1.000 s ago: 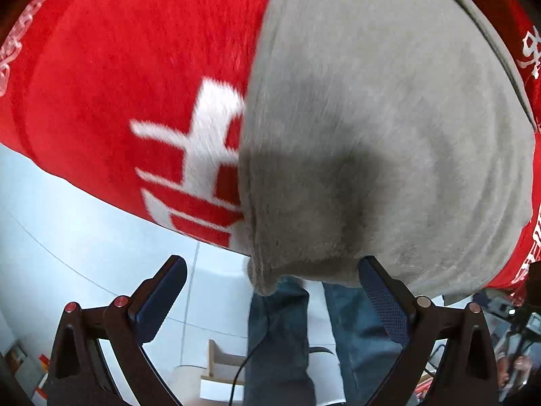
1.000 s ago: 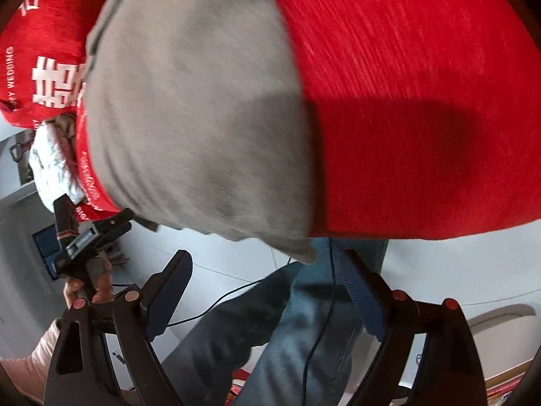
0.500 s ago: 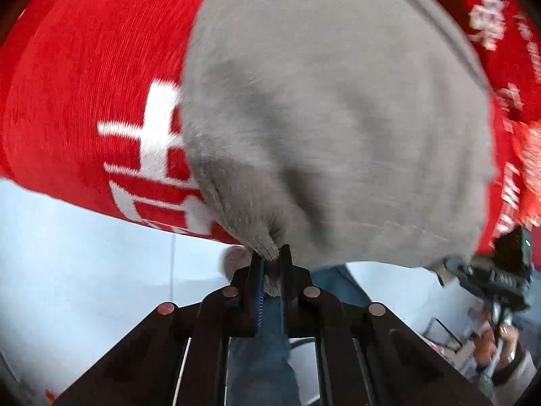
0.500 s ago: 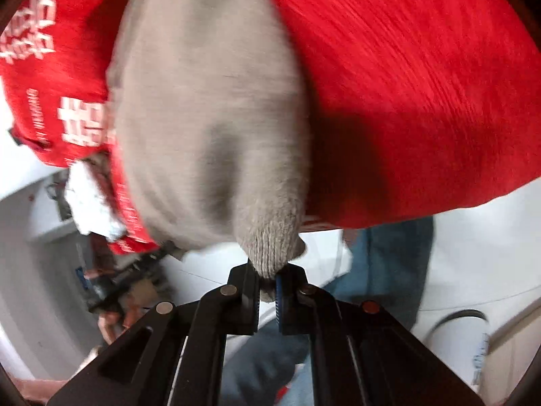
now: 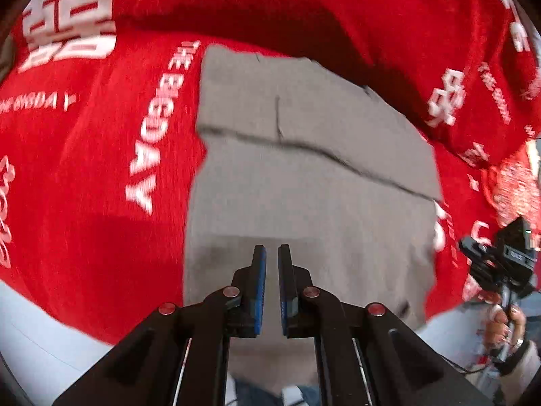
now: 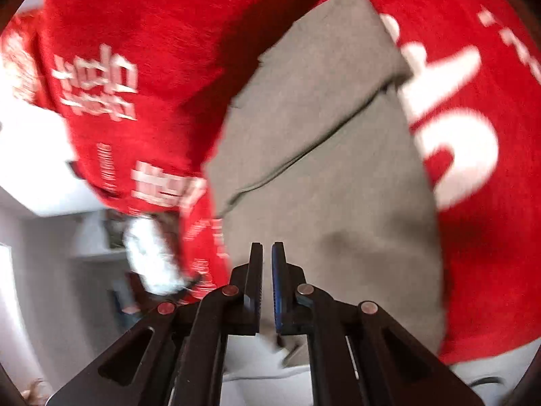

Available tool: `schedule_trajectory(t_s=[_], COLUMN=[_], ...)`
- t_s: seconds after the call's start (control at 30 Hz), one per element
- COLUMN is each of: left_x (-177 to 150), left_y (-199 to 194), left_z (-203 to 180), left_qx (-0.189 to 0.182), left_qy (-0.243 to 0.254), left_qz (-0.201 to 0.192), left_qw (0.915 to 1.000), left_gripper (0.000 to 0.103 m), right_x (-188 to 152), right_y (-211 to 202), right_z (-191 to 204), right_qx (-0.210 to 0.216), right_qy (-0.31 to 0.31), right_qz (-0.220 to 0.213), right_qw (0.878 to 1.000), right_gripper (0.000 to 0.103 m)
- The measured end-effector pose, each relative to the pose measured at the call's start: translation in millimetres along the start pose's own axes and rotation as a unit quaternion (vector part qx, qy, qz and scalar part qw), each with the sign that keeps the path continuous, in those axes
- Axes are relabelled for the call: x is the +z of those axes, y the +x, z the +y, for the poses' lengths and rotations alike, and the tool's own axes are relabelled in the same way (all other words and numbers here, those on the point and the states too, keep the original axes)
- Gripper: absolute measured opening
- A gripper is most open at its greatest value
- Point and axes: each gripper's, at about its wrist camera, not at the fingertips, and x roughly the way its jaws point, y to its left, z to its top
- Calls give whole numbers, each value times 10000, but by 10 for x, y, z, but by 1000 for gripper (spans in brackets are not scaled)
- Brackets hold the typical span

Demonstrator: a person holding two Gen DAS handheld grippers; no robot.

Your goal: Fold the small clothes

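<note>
A grey knit garment [image 5: 304, 169] lies on a red cloth with white lettering [image 5: 84, 169]. It shows a fold line across its far part. In the left wrist view my left gripper [image 5: 272, 253] is over its near edge, jaws nearly together, and seems to pinch the grey fabric. In the right wrist view the same grey garment [image 6: 321, 169] lies on the red cloth [image 6: 152, 50]. My right gripper [image 6: 267, 250] is likewise nearly closed over the garment's near edge. The pinched fabric itself is hidden between the fingers.
The red cloth covers a table whose near edge [image 5: 67, 314] shows at lower left. The right gripper and the hand holding it [image 5: 503, 270] appear at the right of the left wrist view. A white object [image 6: 148, 257] shows beyond the cloth's left edge.
Both grippers were open a second ago, then shut on the garment's near corners. They have since carried the near edge up and over, and the view now looks down onto the garment.
</note>
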Motion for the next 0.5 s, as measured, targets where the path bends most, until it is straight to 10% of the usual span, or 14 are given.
schedule_trajectory(t_s=[0.13, 0.23, 0.43, 0.5], left_x=[184, 96, -180, -242], left_y=[68, 144, 204, 243], left_z=[0, 20, 90, 134], left_qx=[401, 522, 618, 666], left_qy=[229, 193, 182, 103], left_qz=[-12, 193, 485, 586], left_qw=[9989, 9983, 9967, 9960], left_gripper=[9, 9, 9, 9], right_x=[-130, -475, -1177, -1365], right_y=[228, 379, 793, 1015], right_z=[168, 297, 355, 246], right_qx=[-1233, -1829, -2753, -3183], right_qy=[-907, -1798, -3363, -3718], right_qz=[758, 1326, 2162, 2464], right_qw=[9853, 9574, 8743, 8365], right_gripper=[15, 70, 72, 50])
